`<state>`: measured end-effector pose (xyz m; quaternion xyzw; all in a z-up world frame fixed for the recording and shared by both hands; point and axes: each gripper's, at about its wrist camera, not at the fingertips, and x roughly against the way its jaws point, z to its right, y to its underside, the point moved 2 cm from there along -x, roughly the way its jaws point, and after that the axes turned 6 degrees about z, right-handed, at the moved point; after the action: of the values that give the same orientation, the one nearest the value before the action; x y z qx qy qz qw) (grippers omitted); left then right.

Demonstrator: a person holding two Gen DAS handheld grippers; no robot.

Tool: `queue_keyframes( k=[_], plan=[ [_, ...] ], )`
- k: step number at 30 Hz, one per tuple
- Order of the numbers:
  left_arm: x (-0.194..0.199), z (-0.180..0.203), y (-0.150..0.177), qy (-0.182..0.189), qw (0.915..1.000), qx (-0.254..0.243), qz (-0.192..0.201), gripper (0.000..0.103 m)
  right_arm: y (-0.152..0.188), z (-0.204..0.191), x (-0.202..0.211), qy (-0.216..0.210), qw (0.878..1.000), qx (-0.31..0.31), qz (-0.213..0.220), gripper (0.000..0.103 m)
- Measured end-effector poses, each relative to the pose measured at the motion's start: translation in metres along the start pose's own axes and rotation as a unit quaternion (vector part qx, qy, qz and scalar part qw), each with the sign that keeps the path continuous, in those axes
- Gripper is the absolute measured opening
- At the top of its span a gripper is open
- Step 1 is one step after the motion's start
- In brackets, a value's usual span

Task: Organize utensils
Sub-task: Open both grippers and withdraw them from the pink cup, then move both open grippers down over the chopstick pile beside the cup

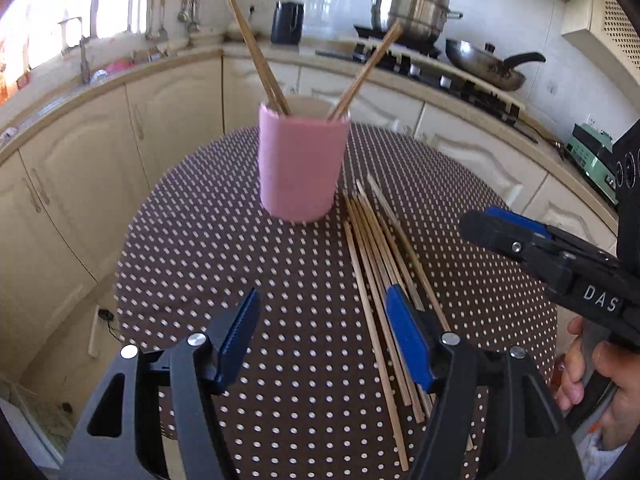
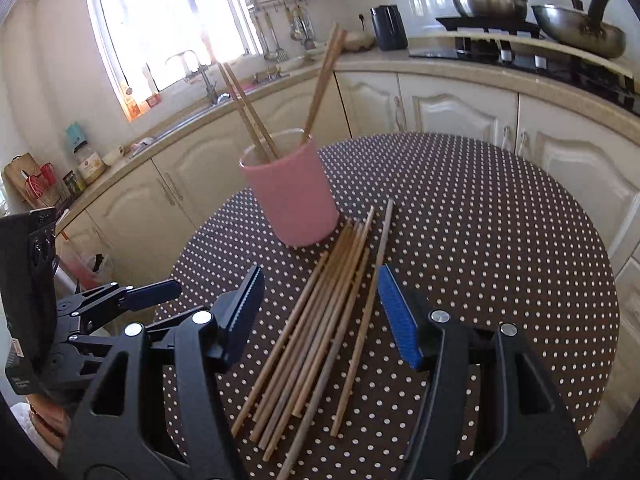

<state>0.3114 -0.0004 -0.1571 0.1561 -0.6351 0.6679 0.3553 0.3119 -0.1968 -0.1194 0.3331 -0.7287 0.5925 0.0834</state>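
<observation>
Your right tool hangs with its jaws wide apart and nothing between the pads, tipped down toward the desk. The loose chopsticks lie directly under and ahead of it, fanned in a bundle whose long axis runs nearly along the line the tool points, far tips ending just beside the pink cup. That alignment is what the coming pick seems to turn on: the sticks run lengthwise through the gap, so closing would catch them across their width. Your left tool is equally wide and empty, with the bundle off to its right, passing under its right finger. The right tool is the nearer and better centred. Beyond both, the cup stands upright with four chopsticks already leaning inside.
</observation>
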Motion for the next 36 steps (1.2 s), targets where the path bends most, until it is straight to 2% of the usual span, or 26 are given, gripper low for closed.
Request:
queue_keyframes(
  k=[5, 9, 10, 12, 14, 25, 26, 27, 29, 31, 34, 36],
  plan=[
    [-0.021, 0.005, 0.009, 0.022, 0.9987, 0.012, -0.044, 0.064, 0.008, 0.012, -0.011, 0.004, 0.999, -0.017, -0.033, 0.059],
    [-0.04, 0.017, 0.016, 0.018, 0.9971, -0.003, -0.074, 0.064, 0.011, 0.018, -0.015, 0.006, 0.999, -0.026, -0.047, 0.059],
    [-0.046, 0.021, 0.016, 0.015, 0.9965, -0.008, -0.082, 0.063, 0.012, 0.02, -0.016, 0.006, 0.998, -0.028, -0.049, 0.059],
    [-0.056, 0.024, 0.017, 0.014, 0.995, -0.011, -0.098, 0.05, 0.012, 0.023, -0.017, 0.005, 0.998, -0.029, -0.053, 0.059],
    [-0.065, 0.026, 0.018, 0.01, 0.9936, -0.01, -0.112, 0.048, 0.014, 0.025, -0.019, 0.007, 0.998, -0.028, -0.057, 0.059],
    [-0.076, 0.022, 0.012, -0.007, 0.9928, -0.001, -0.119, 0.031, 0.013, 0.035, -0.037, 0.024, 0.995, -0.019, -0.092, 0.059],
    [-0.077, 0.021, 0.011, -0.01, 0.9926, 0.002, -0.121, 0.027, 0.013, 0.035, -0.041, 0.029, 0.994, -0.016, -0.104, 0.059],
    [-0.077, 0.02, 0.011, -0.018, 0.9923, 0.002, -0.123, 0.019, 0.012, 0.036, -0.047, 0.032, 0.993, -0.015, -0.114, 0.059],
    [-0.077, 0.015, 0.008, -0.032, 0.9916, -0.001, -0.126, 0.012, 0.011, 0.038, -0.054, 0.041, 0.991, -0.013, -0.13, 0.059],
    [-0.078, 0.013, 0.006, -0.028, 0.9908, 0.006, -0.132, 0.012, 0.008, 0.038, -0.062, 0.053, 0.988, -0.009, -0.143, 0.059],
    [-0.079, 0.006, 0.004, 0.019, 0.9882, 0.046, -0.145, 0.012, 0.002, 0.041, -0.069, 0.059, 0.986, -0.015, -0.153, 0.059],
    [-0.08, 0.006, 0.004, 0.001, 0.9897, 0.038, -0.138, 0.012, 0.0, 0.043, -0.075, 0.064, 0.985, -0.015, -0.162, 0.059]
  ],
)
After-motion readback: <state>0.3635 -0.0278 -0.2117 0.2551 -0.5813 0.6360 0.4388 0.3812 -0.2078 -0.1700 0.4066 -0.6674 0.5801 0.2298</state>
